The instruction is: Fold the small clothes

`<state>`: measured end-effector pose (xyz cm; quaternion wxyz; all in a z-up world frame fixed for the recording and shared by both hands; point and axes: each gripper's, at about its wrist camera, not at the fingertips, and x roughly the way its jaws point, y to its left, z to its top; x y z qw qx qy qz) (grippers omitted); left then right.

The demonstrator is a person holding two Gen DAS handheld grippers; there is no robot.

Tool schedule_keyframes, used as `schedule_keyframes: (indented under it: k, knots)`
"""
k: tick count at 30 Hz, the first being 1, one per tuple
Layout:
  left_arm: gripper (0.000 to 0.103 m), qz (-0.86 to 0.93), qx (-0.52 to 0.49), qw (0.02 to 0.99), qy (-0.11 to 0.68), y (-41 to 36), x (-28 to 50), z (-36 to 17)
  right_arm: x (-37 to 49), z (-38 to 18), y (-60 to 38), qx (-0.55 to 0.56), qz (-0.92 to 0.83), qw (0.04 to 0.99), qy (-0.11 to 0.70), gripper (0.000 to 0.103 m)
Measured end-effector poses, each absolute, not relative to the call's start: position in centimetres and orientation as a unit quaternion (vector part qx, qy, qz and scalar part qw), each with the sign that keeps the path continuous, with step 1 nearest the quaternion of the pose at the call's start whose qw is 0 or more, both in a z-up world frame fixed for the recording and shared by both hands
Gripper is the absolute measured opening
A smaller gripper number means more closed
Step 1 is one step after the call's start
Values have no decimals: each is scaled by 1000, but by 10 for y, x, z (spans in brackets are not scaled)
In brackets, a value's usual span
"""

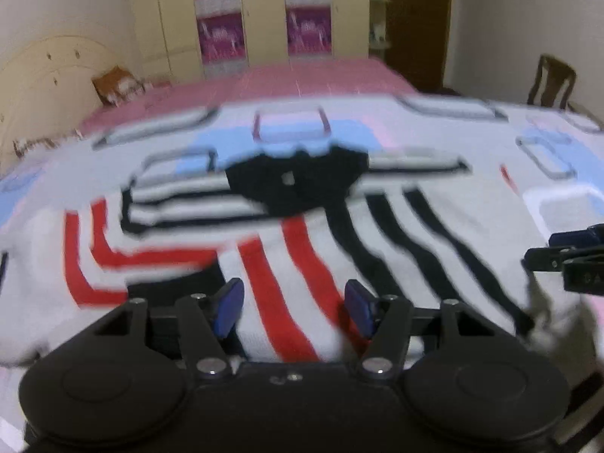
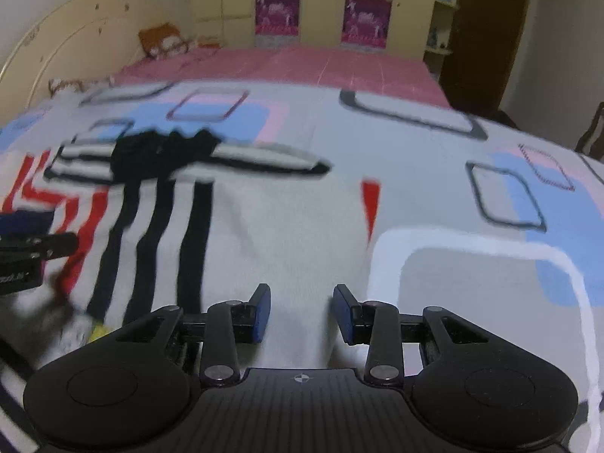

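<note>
A small white shirt [image 1: 302, 264] with red and black stripes and a black collar [image 1: 298, 181] lies flat on the bed. It also shows in the right wrist view [image 2: 264, 234]. My left gripper [image 1: 293, 307] is open, low over the shirt's near hem, with the red stripes between its blue pads. My right gripper [image 2: 301, 311] is open over the white part of the hem. Each gripper's tip shows at the edge of the other's view. Both views are motion blurred.
The shirt lies on a bedsheet [image 2: 472, 264] with blue, pink and grey squares. A pink bed [image 1: 264, 79] with a cream headboard [image 1: 45, 75] stands behind, with wardrobes at the back and a wooden chair [image 1: 551, 79] at the right.
</note>
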<state>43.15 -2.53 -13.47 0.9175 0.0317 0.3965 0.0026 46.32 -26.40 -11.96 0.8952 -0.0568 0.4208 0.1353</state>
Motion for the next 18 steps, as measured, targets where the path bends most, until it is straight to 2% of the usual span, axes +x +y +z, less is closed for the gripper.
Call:
schedule_keyframes:
  k: [11,12,15,17,18]
  knots:
    - [63,-5,14,916,402,-16,422,-137,452,-121,-250,-83,108,894,426,38]
    - [66,-4,9,918,396,-12,420,-133,451,-117,-249,-80,104,897,422,38]
    - [84,15,-14,926,377,13,412,-123,447,-104,-244,-69,95,910,398,38]
    - [84,40,-28,931,362,39,403,-117,446,-100,-236,-59,101,912,393,38]
    - [80,53,-37,932,358,53,398,-115,446,-99,-229,-56,104,912,393,38]
